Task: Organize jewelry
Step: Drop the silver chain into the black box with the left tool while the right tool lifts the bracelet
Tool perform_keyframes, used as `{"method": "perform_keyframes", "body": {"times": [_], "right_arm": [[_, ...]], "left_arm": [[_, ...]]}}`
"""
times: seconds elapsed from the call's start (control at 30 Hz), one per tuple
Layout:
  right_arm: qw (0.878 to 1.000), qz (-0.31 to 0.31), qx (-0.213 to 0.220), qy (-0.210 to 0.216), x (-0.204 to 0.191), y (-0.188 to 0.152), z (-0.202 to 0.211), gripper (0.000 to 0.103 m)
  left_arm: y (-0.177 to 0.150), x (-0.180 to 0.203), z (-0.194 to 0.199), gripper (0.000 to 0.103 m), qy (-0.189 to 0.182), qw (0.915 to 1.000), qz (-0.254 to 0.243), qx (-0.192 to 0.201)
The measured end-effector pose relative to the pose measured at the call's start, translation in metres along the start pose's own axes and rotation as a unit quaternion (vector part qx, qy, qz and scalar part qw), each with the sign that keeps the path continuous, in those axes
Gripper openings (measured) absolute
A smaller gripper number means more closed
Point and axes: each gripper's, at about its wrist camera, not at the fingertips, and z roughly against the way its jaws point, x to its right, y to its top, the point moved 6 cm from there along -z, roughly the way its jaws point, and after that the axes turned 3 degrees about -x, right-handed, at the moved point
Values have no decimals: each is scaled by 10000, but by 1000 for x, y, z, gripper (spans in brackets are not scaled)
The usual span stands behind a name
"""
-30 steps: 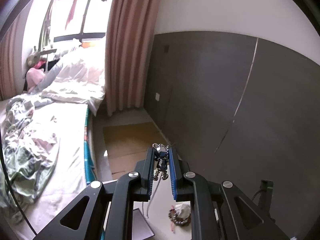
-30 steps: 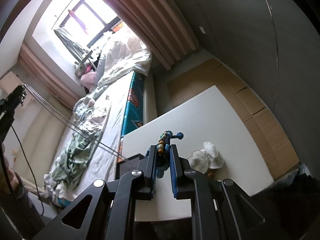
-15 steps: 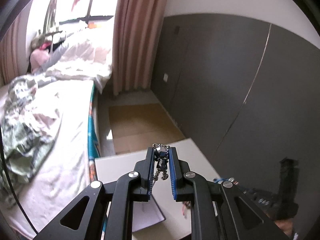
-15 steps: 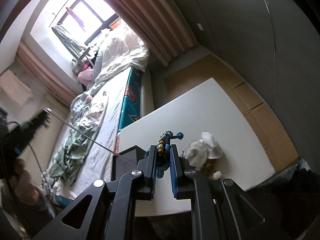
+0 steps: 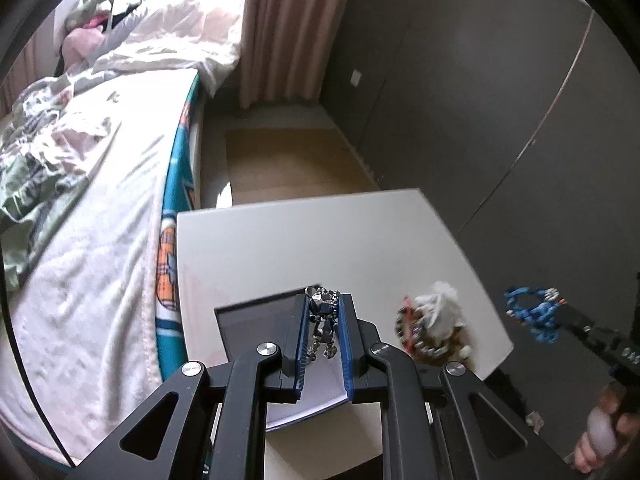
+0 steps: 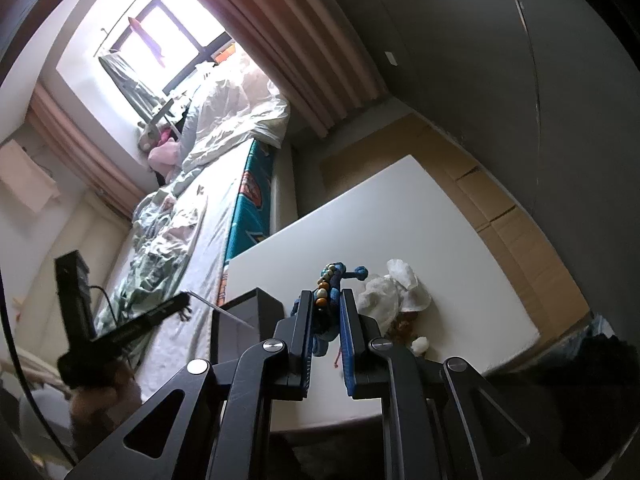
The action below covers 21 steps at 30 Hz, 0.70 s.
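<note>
Silver chain necklace (image 5: 323,320) pinched between the blue pads of the left gripper (image 5: 324,312), links bunched at the fingertips and dangling a little below them, held above a dark open box (image 5: 256,324) on the white table (image 5: 304,240). Blue beaded bracelet (image 6: 332,296) clamped in the right gripper (image 6: 326,300), with amber and pale beads showing along one side and a blue knotted end poking out past the tips. Both sets of jaws closed down narrow on their jewelry, only the piece itself filling the gap. From the left wrist view: the same blue bracelet (image 5: 534,314) seen from outside, hanging off the far tip of the right gripper (image 5: 560,316) beyond the table's right edge (blurred), and a beaded bracelet (image 5: 416,336) with a red cord lying beside crumpled white tissue (image 5: 440,308) on the table. From the right wrist view: the left gripper (image 6: 176,304) seen side-on at the left, over the bed's edge, a thin line of chain running from it toward the box (image 6: 256,308); tissue (image 6: 396,292) just right of the fingertips, the beaded bracelet under it mostly hidden. Further out: a bed (image 5: 88,208) with rumpled bedding along the table's left side, pink curtains (image 5: 280,28), grey wall panels (image 5: 460,100), cardboard (image 5: 288,164) on the floor.
</note>
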Motion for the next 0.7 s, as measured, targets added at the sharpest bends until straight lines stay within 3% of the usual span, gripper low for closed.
{"method": "perform_keyframes", "body": {"times": [0.2, 0.27, 0.3, 0.37, 0.43, 0.7], "right_arm": [[9999, 55, -128, 95, -12, -2, -17, 14], [9996, 100, -201, 197, -20, -3, -25, 14], [9993, 132, -238, 249, -25, -3, -30, 14], [9987, 202, -303, 350, -35, -4, -39, 14], [9979, 264, -383, 457, -45, -6, -49, 14], [9923, 505, -766, 832, -88, -15, -93, 14]], "left_arm": [[-8, -17, -24, 15, 95, 9990, 343, -253], [-9, -23, -28, 20, -34, 9980, 501, -392], [-9, -26, -27, 25, -84, 9975, 557, -424], [-8, -31, -18, 61, -114, 9977, 617, -262], [-6, -37, -4, 81, -51, 9978, 656, 9], [-10, -66, 29, 82, 19, 9959, 869, 242]]}}
